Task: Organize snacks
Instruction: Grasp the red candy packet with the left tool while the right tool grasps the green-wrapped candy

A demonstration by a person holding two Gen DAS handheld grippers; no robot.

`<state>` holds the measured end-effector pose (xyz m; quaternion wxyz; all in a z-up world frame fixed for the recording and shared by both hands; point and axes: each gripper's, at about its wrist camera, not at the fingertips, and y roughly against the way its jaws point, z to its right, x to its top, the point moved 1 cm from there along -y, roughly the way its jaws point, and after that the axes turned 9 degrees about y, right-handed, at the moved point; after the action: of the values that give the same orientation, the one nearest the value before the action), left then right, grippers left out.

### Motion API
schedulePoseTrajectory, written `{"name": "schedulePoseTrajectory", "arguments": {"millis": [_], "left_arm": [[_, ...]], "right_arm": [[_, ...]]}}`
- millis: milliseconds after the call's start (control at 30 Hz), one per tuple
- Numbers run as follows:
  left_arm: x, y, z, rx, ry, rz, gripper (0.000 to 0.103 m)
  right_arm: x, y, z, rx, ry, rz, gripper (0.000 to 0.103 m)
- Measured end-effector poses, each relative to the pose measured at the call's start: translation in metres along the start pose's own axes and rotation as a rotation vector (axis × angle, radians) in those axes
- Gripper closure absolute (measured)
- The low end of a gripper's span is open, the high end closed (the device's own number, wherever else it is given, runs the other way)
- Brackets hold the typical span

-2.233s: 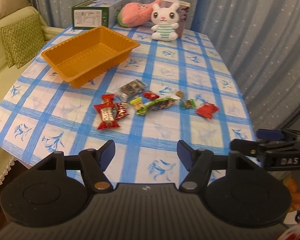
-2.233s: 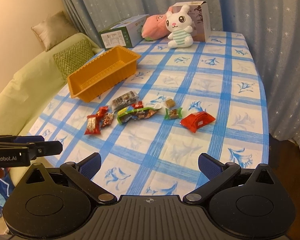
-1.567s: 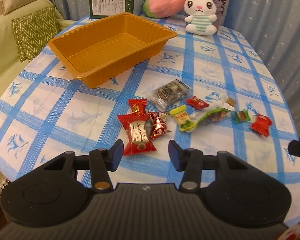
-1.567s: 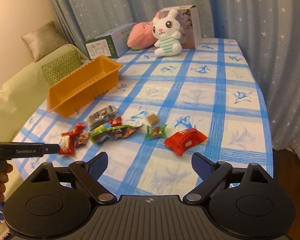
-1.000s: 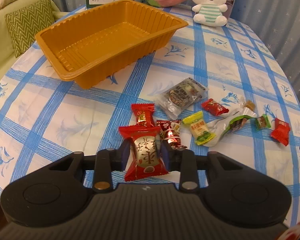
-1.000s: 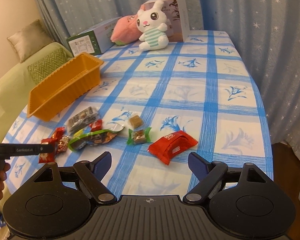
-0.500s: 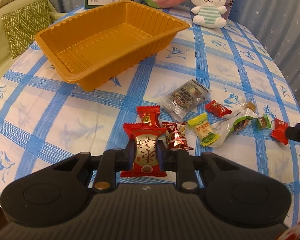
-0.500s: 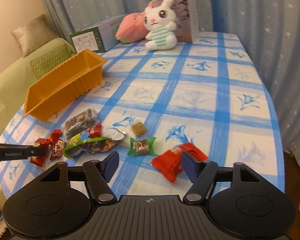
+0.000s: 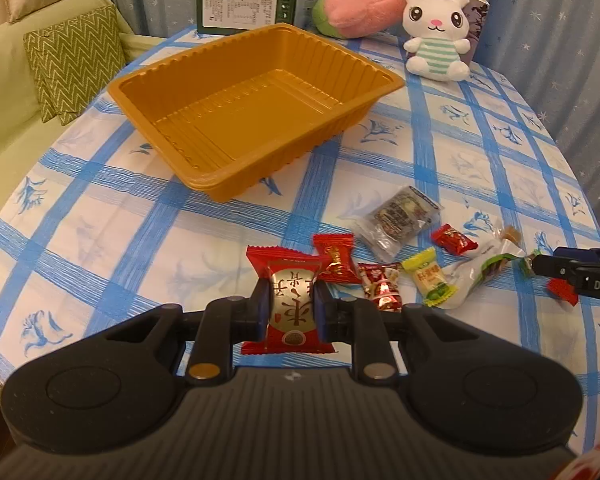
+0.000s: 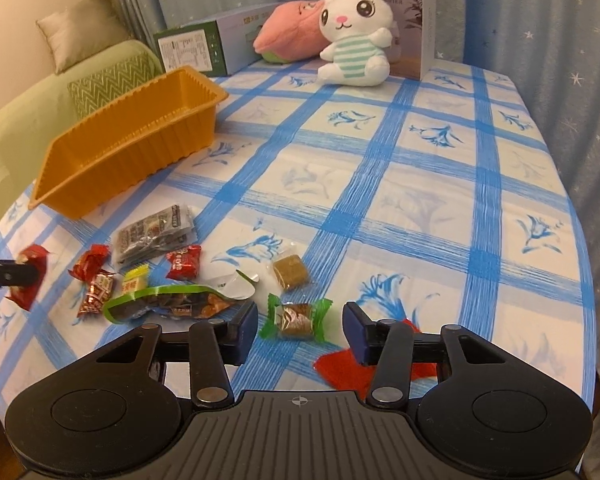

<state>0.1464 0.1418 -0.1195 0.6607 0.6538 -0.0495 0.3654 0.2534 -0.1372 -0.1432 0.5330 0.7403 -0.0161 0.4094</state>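
Snacks are lying scattered on the blue-checked tablecloth (image 9: 440,152) in the left wrist view, near the front corner of the empty orange tray (image 9: 256,116). The left gripper (image 9: 288,312) is clenching a red-and-gold snack packet (image 9: 290,306) between its pads, the packet standing upright. Just beside it are lying a small red candy (image 9: 336,254), a foil-wrapped candy (image 9: 382,286) and a yellow-green candy (image 9: 430,278).

From the right wrist view, the right gripper (image 10: 300,328) is closing its jaws around a green-wrapped candy (image 10: 296,318), the pads not touching it. A red packet (image 10: 344,368) is lying partly hidden under the right finger. A brown cube candy (image 10: 290,272) is sitting just beyond. A plush rabbit (image 10: 356,36) is sitting at the far end.
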Motion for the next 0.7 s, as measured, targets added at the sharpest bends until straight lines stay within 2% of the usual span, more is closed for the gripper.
{"name": "schedulePoseTrajectory", "arguments": {"millis": [267,500,700], "left_arm": [[0.003,0.003,-0.010,0.012,0.012,0.006,0.082],[0.004,0.004,-0.013,0.014,0.007,0.007,0.082],[0.008,0.007,-0.012,0.005,-0.007,0.009,0.082]], "right_arm": [[0.003,-0.020,-0.010,-0.022,0.027,-0.051,0.055],[0.001,-0.025,-0.016,-0.072,0.055,-0.070,0.066],[0.003,-0.022,-0.011,-0.062,0.031,-0.079,0.076]]}}
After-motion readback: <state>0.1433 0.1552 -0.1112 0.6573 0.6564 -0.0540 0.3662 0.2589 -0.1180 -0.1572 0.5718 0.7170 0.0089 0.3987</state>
